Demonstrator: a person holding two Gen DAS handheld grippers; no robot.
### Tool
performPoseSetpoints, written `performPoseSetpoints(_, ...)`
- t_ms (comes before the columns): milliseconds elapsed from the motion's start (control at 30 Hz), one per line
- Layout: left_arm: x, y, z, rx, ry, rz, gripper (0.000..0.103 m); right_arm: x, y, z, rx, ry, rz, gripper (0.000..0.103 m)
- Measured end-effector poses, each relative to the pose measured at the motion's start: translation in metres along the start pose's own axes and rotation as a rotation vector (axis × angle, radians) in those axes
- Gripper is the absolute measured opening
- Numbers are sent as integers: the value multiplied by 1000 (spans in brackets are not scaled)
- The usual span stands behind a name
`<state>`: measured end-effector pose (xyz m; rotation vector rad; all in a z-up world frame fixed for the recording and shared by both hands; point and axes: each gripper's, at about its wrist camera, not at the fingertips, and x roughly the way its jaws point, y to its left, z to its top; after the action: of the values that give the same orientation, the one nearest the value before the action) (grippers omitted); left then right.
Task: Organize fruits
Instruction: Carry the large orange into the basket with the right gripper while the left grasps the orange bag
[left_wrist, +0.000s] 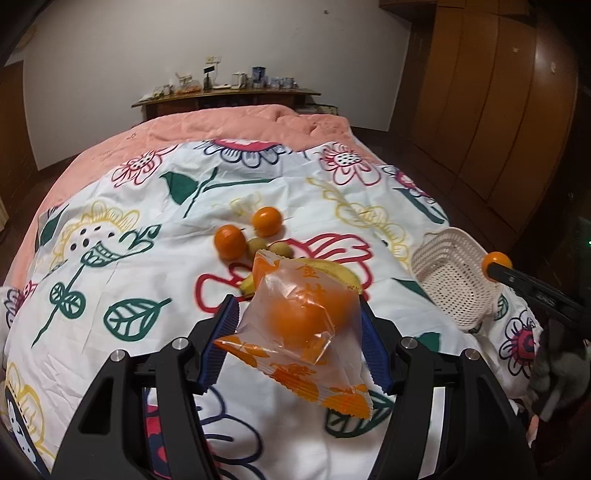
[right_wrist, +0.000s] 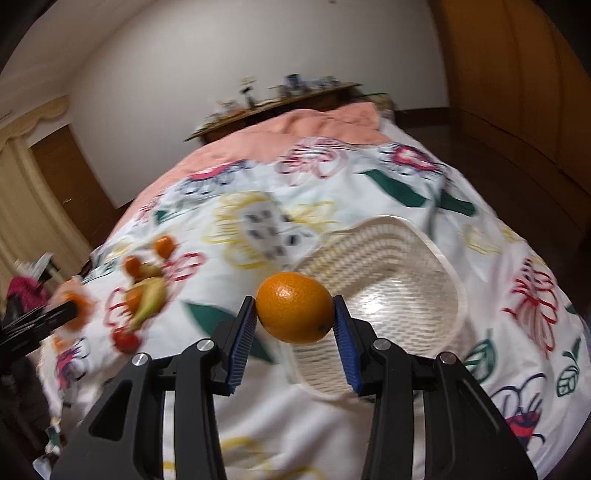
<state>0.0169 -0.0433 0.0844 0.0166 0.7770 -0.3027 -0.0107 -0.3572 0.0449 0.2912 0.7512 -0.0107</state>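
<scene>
we are gripping a bare orange between the blue pads of our right gripper, raised off the cloth just in front of the white basket. our left gripper is clamping a wrapped orange (its clear, orange-printed packet bulging between the pads), lifted above the flowered cloth, left of the basket. beyond it, also left of the basket, two oranges, two small brownish fruits and a banana are lying on the cloth.
</scene>
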Motion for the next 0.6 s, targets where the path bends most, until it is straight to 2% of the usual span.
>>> performPoseSetpoints(167, 0, -17, 1, 37, 2, -19, 64, 10, -34, -1, 62, 15, -67, 42)
performPoseSetpoints(367, 8, -32, 4, 64, 23, -37, 64, 17, -56, -4, 93, 12, -132, 43)
performPoseSetpoints(600, 13, -59, 9, 116, 34, -67, 64, 21, -73, -7, 119, 18, -144, 47)
